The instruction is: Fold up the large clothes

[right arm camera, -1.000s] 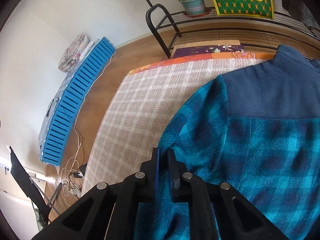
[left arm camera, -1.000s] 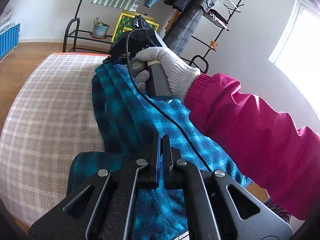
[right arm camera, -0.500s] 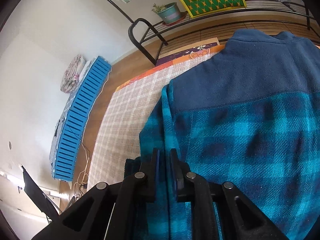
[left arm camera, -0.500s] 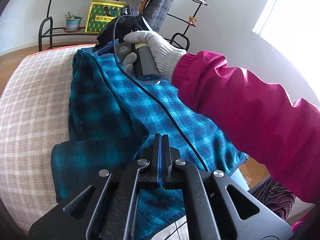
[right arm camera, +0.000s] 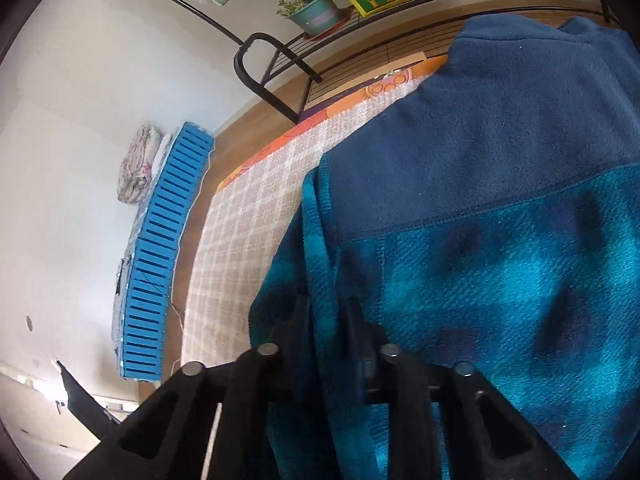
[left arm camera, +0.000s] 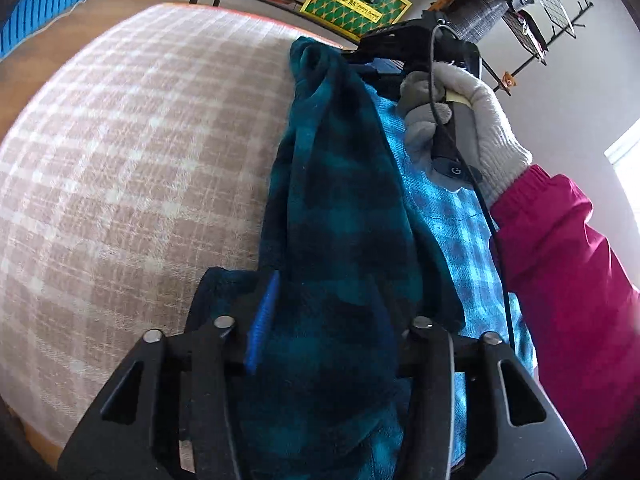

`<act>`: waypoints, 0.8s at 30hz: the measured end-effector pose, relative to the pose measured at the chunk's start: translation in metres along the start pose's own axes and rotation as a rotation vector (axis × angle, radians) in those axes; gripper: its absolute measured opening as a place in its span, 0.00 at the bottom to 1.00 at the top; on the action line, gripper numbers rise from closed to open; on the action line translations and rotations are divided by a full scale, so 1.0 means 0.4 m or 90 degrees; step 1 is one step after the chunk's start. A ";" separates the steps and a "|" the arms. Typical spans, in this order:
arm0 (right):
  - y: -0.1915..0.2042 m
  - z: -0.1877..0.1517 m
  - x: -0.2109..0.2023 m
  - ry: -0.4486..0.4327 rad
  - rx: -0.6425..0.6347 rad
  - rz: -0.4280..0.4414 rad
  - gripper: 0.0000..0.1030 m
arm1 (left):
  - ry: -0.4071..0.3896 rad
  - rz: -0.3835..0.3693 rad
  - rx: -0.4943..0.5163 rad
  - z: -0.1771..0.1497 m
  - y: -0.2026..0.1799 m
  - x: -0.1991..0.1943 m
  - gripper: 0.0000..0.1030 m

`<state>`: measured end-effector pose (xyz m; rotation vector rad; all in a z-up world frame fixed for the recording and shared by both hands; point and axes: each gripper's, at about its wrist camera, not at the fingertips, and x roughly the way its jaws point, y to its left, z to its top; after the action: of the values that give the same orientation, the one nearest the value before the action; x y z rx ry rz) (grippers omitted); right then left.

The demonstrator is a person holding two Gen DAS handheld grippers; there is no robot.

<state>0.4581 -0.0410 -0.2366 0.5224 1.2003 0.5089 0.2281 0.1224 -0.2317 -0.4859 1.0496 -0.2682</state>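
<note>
As the left gripper (left arm camera: 332, 320) parts its jaws, which were shut a second ago, a dark band of the teal plaid fleece jacket (left arm camera: 344, 208) lies loose between them on the checked blanket (left arm camera: 132, 152). The right gripper (right arm camera: 326, 316) is closing on the folded edge near the navy shoulder (right arm camera: 500, 128), cloth between its fingers. The side fold looks laid; a cross fold likely remains.

Left gripper (left arm camera: 324, 312) with jaws opening around a dark fold of teal plaid fleece (left arm camera: 340, 208), spread on a beige checked table (left arm camera: 120, 152). Beyond, a white-gloved hand (left arm camera: 476, 120) in a magenta sleeve (left arm camera: 568, 264) holds the right gripper (left arm camera: 400, 46) at the fleece's far end.
</note>
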 end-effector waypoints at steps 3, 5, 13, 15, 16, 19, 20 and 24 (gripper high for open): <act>0.036 -0.010 0.005 -0.003 -0.025 0.002 0.03 | 0.019 0.005 -0.022 -0.006 0.025 0.034 0.00; 0.066 -0.013 -0.006 -0.009 -0.047 -0.003 0.02 | 0.010 0.013 -0.029 -0.012 0.029 0.017 0.00; -0.011 0.044 -0.113 -0.120 0.013 -0.117 0.02 | -0.021 0.051 0.029 -0.058 0.007 -0.058 0.00; -0.040 0.044 -0.108 -0.114 0.023 -0.146 0.07 | -0.017 0.045 0.035 -0.051 0.005 -0.067 0.00; -0.045 0.042 -0.107 -0.106 0.014 -0.151 0.08 | -0.016 0.041 0.034 -0.047 0.003 -0.074 0.00; -0.042 0.033 -0.143 -0.107 -0.012 -0.186 0.26 | -0.036 0.045 0.036 -0.031 0.004 -0.106 0.01; -0.037 0.026 -0.164 -0.105 -0.017 -0.170 0.27 | -0.042 0.058 0.034 -0.033 0.005 -0.118 0.06; -0.003 -0.041 -0.269 -0.089 -0.043 -0.108 0.30 | -0.053 0.062 0.012 -0.018 0.044 -0.142 0.45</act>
<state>0.4125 -0.1071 -0.1635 0.3874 1.0795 0.3607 0.1942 0.1604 -0.2001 -0.4239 0.9852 -0.1704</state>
